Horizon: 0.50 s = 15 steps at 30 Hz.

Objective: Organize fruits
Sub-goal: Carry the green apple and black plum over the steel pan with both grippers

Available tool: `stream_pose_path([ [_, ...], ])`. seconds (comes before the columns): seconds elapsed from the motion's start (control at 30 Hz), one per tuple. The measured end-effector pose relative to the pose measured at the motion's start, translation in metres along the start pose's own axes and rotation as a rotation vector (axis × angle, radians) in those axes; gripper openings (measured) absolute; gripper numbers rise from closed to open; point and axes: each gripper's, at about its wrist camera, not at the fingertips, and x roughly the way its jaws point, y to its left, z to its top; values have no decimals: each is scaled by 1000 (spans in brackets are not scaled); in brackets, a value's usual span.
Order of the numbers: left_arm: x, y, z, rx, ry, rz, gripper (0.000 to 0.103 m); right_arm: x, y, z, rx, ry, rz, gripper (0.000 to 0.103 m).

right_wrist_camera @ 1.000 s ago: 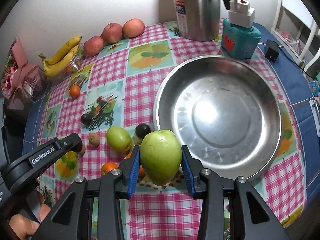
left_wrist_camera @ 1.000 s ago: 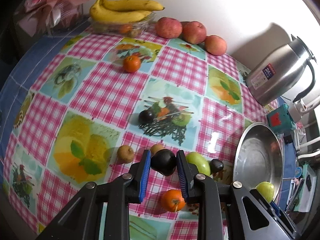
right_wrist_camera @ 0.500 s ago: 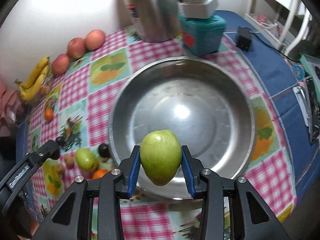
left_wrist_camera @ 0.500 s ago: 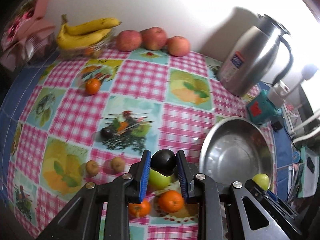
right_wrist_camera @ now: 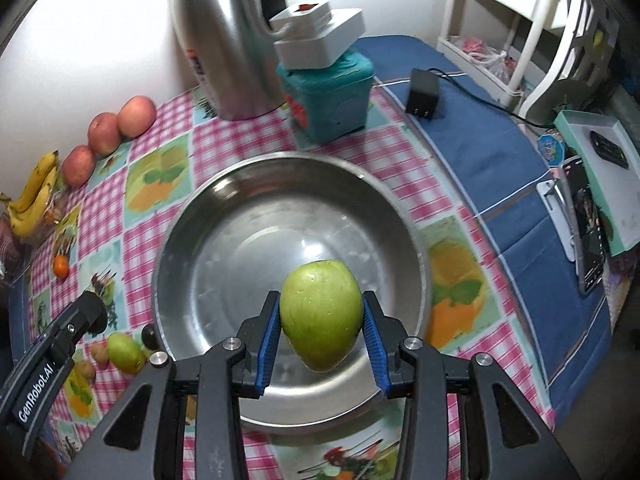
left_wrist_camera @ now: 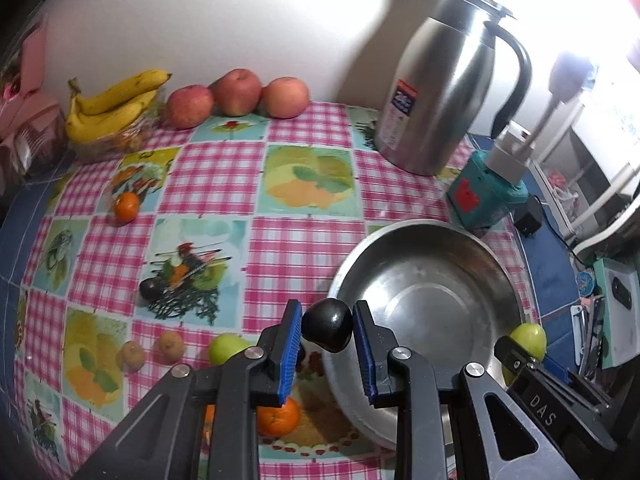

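Note:
My left gripper (left_wrist_camera: 326, 334) is shut on a small dark plum (left_wrist_camera: 327, 330), held above the near-left rim of the steel bowl (left_wrist_camera: 424, 264). My right gripper (right_wrist_camera: 320, 330) is shut on a large green fruit (right_wrist_camera: 321, 312), hanging over the bowl (right_wrist_camera: 248, 216), which holds nothing. In the left wrist view the green fruit (left_wrist_camera: 528, 338) peeks out at the bowl's right edge. Loose on the checked cloth lie another green fruit (left_wrist_camera: 225, 349), two oranges (left_wrist_camera: 280, 416) (left_wrist_camera: 126, 207), two small brown fruits (left_wrist_camera: 170, 345) and a dark plum (left_wrist_camera: 150, 289).
Bananas (left_wrist_camera: 112, 108) and three red apples (left_wrist_camera: 236, 92) line the back wall. A steel jug (left_wrist_camera: 436, 92) and a teal box (left_wrist_camera: 484, 196) stand behind the bowl. A charger (right_wrist_camera: 422, 94), a phone (right_wrist_camera: 588, 236) and boxes lie on the blue cloth at right.
Both grippers have carried their fruit rightward: the left with its plum from over the loose fruits to the bowl's rim, the right with its green fruit from the bowl's near-left edge to above its inside.

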Motion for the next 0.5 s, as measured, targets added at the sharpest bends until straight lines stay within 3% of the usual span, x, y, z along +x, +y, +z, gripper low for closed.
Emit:
stream_pose_path([
  [0.5,26,-23,-7,74,15,10,28,16,-23,14,47,22,-6,41],
])
